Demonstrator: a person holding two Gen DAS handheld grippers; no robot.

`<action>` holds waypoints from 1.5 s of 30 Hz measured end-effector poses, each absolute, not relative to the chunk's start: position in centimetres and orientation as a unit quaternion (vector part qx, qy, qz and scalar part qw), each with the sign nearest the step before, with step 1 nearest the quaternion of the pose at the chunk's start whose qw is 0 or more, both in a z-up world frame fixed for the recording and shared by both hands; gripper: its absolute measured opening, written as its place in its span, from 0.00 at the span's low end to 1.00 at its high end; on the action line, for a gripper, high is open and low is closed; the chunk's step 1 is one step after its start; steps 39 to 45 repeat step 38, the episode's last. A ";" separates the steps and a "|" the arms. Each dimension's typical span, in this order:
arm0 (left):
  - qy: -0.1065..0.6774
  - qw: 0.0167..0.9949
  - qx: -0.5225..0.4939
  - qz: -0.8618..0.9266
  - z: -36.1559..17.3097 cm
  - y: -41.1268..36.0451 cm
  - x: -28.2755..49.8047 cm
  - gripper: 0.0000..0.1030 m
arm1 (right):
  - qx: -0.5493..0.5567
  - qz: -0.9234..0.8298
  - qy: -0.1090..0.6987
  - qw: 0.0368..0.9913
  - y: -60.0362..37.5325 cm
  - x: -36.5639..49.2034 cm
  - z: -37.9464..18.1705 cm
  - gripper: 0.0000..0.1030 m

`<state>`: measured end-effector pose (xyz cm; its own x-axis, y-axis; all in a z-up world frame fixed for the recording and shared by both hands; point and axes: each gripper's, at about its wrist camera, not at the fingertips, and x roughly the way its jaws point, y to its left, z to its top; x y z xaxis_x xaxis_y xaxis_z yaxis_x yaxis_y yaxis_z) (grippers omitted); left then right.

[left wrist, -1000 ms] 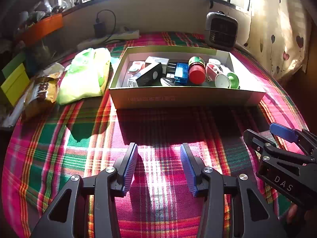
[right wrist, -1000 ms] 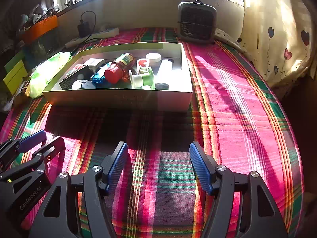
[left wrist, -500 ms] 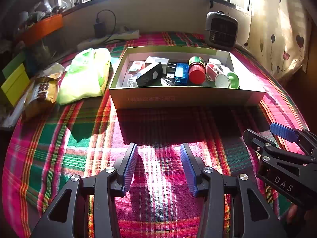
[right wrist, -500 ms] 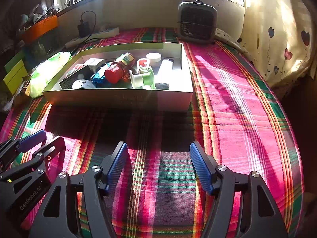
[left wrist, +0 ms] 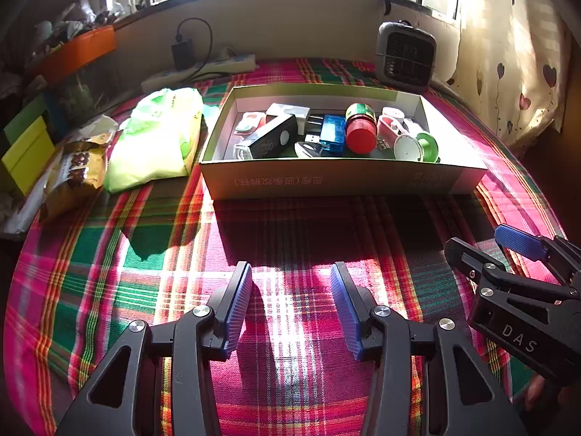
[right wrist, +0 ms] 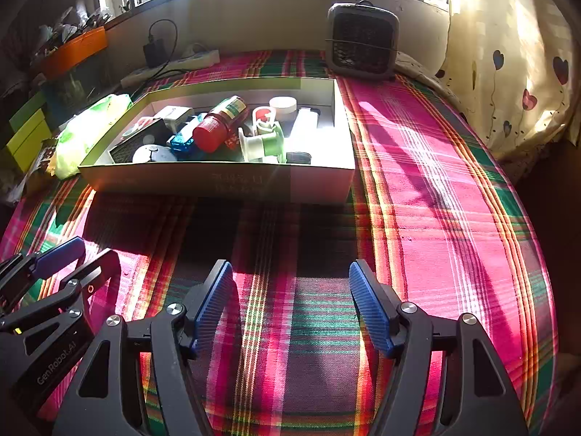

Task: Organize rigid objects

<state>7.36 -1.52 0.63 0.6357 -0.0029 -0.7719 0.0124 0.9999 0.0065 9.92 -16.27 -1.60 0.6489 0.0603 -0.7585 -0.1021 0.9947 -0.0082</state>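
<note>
Rigid objects, among them a red-capped bottle (left wrist: 360,131) and green spool (right wrist: 268,142), lie together in the box (left wrist: 341,181); nothing has shifted, both grippers (left wrist: 290,303) (right wrist: 290,305) still hovering wide-fingered, empty, short of it.

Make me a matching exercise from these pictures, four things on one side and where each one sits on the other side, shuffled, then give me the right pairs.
Things:
1. red-capped bottle
2. green plastic bag
3. small heater
4. power strip

Places:
A. on the plaid cloth behind the box, at the right
B. lying inside the cardboard box
C. at the foot of the wall below the window, on the left
D. on the plaid cloth left of the box

Pairs: 1-B, 2-D, 3-A, 4-C
</note>
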 end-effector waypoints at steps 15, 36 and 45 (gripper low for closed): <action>0.427 0.904 0.006 -0.004 0.6 -1.5 7.4 0.43 | -0.025 0.045 0.417 0.908 -16.2 9.9 -1.6 0.66; 0.427 0.904 0.005 -0.004 0.6 -1.5 7.4 0.43 | -0.025 0.045 0.417 0.907 -16.2 10.0 -1.5 0.67; 0.427 0.904 0.005 -0.004 0.6 -1.5 7.3 0.43 | -0.025 0.045 0.417 0.907 -16.2 10.0 -1.5 0.68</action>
